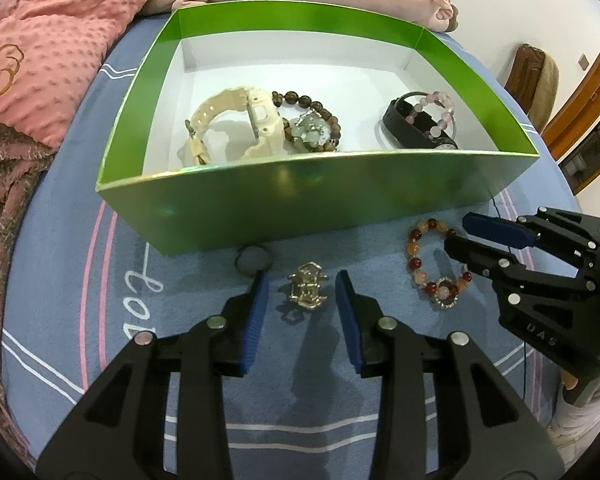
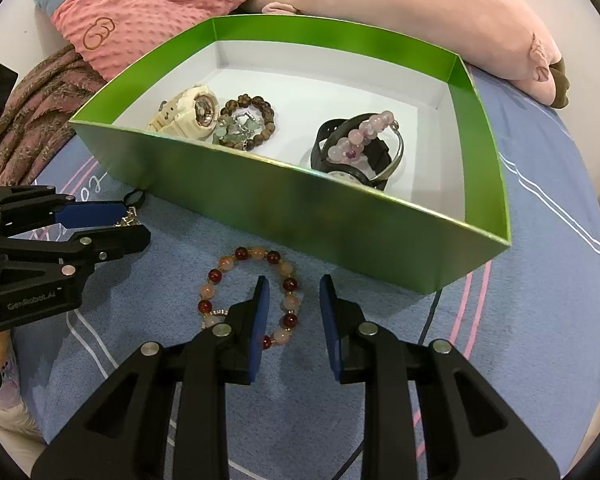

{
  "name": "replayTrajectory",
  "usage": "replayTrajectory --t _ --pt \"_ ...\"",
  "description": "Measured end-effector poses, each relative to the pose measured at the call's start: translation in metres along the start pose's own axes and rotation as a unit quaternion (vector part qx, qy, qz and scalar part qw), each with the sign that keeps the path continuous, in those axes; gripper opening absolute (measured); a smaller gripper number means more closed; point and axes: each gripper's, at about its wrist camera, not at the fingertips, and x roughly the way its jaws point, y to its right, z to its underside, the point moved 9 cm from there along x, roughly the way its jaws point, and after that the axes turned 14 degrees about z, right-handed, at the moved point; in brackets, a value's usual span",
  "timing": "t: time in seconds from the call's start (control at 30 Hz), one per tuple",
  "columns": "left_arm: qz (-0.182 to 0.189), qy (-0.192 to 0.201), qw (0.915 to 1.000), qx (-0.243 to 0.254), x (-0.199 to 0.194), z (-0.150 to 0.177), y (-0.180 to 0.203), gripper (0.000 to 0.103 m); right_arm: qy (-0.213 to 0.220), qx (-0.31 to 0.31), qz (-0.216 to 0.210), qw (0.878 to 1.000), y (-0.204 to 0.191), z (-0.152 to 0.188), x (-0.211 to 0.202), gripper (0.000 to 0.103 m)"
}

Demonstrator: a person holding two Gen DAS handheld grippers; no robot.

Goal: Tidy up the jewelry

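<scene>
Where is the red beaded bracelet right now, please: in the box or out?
Out: the bracelet lies on the blue bedspread before the green box.

Left tongs (image 1: 302,278): angled steeply downward, blue pads parted, gripping nothing. Right tongs (image 2: 292,284): same downward tilt, pads parted, gripping nothing.

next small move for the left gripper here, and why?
Probably ease the left gripper down and close on the gold brooch. Its jaws stand open with the brooch lying on the blue bedcover between them, not yet pinched, just outside the green box, which already holds other jewelry.
</scene>
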Motion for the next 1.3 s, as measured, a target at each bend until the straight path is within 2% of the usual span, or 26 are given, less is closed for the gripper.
replayTrajectory --t 0.17,0.3,0.47,0.57,0.67,0.83,1.13,1.3 --pt "-0.014 0.001 0.9997 0.017 0.003 0.001 0.006 0.035 -0.004 -0.001 0.003 1.0 -0.001 0.0 0.003 0.026" --pt "-0.016 0.002 0.9998 0.012 0.002 0.0 0.004 0.026 -0.005 0.003 0.005 1.0 -0.001 -0.001 0.004 0.026" --pt "-0.016 0.0 0.9997 0.02 0.003 0.001 0.009 0.021 -0.001 0.0 0.01 1.0 -0.002 -0.001 0.004 0.026" --pt "-0.015 0.0 0.9996 0.024 0.004 0.002 0.01 0.021 0.004 -0.014 0.006 1.0 -0.008 0.0 0.002 0.009" --pt "-0.013 0.0 0.9995 0.029 0.004 0.002 0.013 0.021 0.007 -0.024 0.011 1.0 -0.011 0.002 0.0 0.007" --pt "-0.018 0.005 0.9992 0.036 0.001 0.0 0.017 0.021 0.023 -0.021 -0.017 0.999 -0.016 -0.001 -0.013 0.007" --pt "-0.018 0.029 0.9977 0.058 -0.041 -0.003 0.036 0.021 0.08 -0.013 -0.047 0.996 -0.016 -0.017 -0.062 0.007" --pt "-0.03 0.063 0.9958 0.059 -0.076 -0.026 0.034 0.021 0.1 -0.025 -0.049 0.993 -0.023 -0.03 -0.09 0.007"
